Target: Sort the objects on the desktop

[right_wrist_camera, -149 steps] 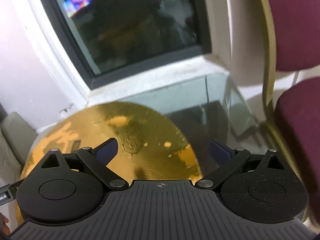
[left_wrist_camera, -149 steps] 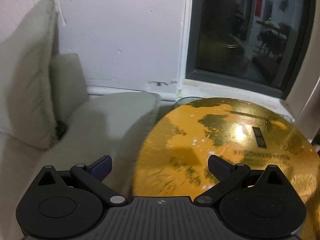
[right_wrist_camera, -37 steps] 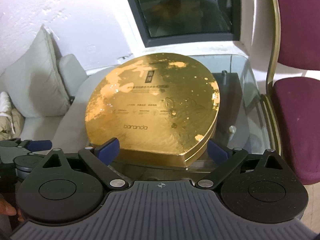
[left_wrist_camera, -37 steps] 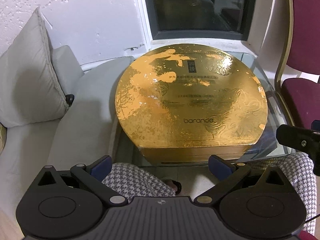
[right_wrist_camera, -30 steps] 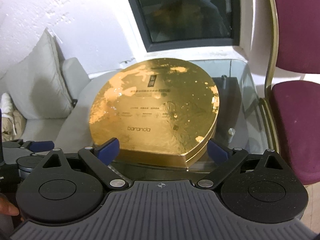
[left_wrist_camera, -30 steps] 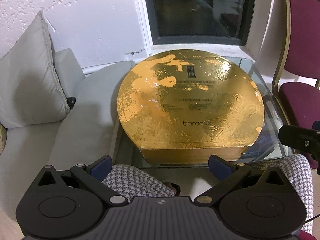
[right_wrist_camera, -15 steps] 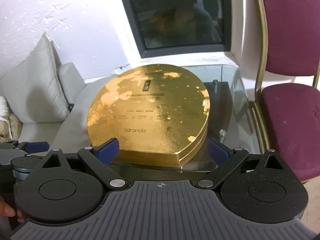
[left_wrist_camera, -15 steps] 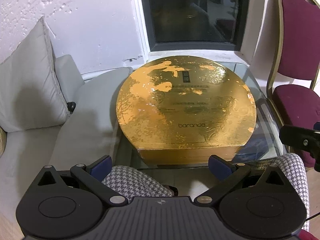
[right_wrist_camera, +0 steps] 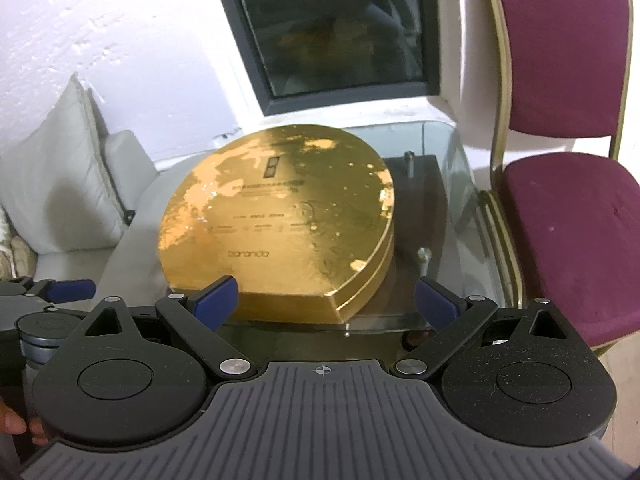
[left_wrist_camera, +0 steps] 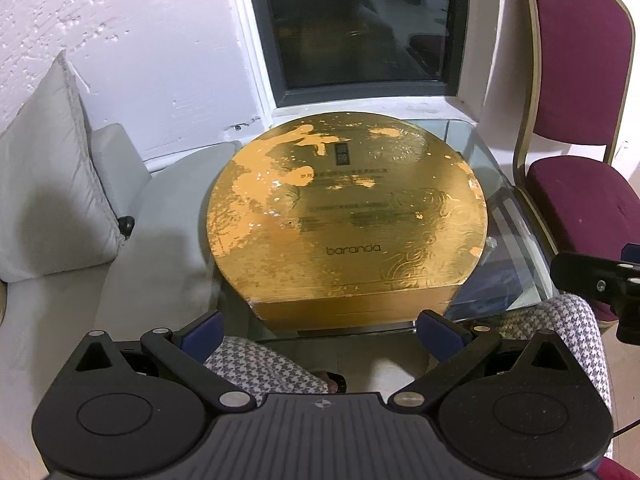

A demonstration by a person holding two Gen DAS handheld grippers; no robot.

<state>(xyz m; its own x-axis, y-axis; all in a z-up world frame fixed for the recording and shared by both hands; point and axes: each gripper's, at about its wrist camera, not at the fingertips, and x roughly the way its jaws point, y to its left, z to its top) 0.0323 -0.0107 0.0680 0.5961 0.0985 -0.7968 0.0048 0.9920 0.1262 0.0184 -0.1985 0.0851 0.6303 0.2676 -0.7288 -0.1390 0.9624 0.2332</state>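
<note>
Nearest the cameras, the left gripper (left_wrist_camera: pixel 318 326) and the right gripper (right_wrist_camera: pixel 326 298) both hang short of the table with their blue-tipped fingers spread wide and nothing between them, above the person's checked trouser knees (left_wrist_camera: pixel 260 368). Just beyond lies the gold box (left_wrist_camera: pixel 346 216), a broad, flat, nearly round case with its lid on and one straight front wall, resting on the glass table (right_wrist_camera: pixel 456 208) and covering most of the top. It looks like stiff card wrapped in shiny foil, so probably light for its size but smooth and slippery, and too wide for one gripper to span. A sound hold would likely be the low side wall, one gripper at each side, or a pinch on the lid's rim; squeezing hard could dent the card or scuff the worn foil. Left of the table sits a grey cushion (left_wrist_camera: pixel 44 184), to the right a maroon chair (right_wrist_camera: pixel 560 208), and behind it a dark window (left_wrist_camera: pixel 360 24).
</note>
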